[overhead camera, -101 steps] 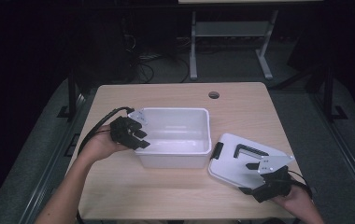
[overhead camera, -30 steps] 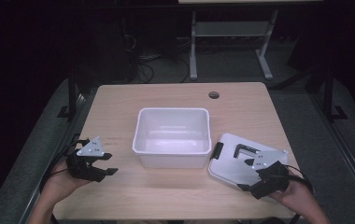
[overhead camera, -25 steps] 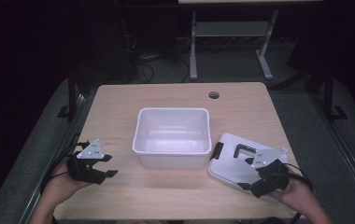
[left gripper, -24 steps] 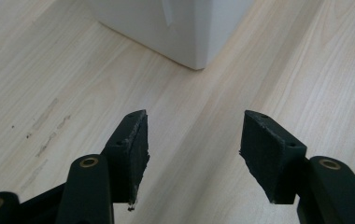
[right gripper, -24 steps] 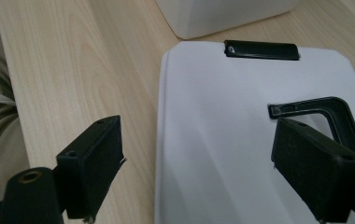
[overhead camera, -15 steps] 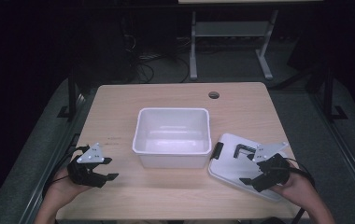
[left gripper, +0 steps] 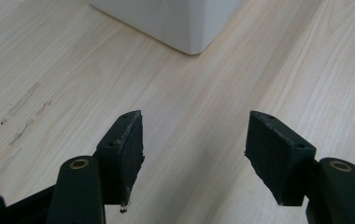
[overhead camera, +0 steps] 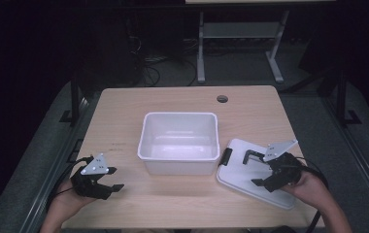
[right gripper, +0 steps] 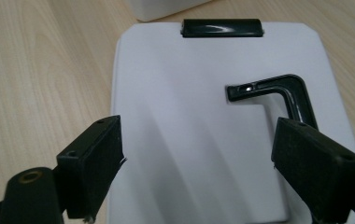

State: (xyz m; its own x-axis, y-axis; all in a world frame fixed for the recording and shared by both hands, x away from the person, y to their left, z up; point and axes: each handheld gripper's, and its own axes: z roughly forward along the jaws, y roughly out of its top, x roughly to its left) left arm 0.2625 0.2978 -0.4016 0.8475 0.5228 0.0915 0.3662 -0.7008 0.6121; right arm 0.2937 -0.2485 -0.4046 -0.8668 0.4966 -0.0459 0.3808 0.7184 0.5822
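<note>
Two open claws: right claw [overhead camera: 265, 180] over lid [overhead camera: 236, 172]

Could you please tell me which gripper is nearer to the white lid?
Right. The right gripper hovers over the lid, fingers open; the left gripper is across the table, beyond the bin.

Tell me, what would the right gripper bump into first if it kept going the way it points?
Probably the black handle on the white lid. The right gripper hovers open over that lid, aimed along it. Beyond the handle sit the lid's black latch and the white bin.
</note>
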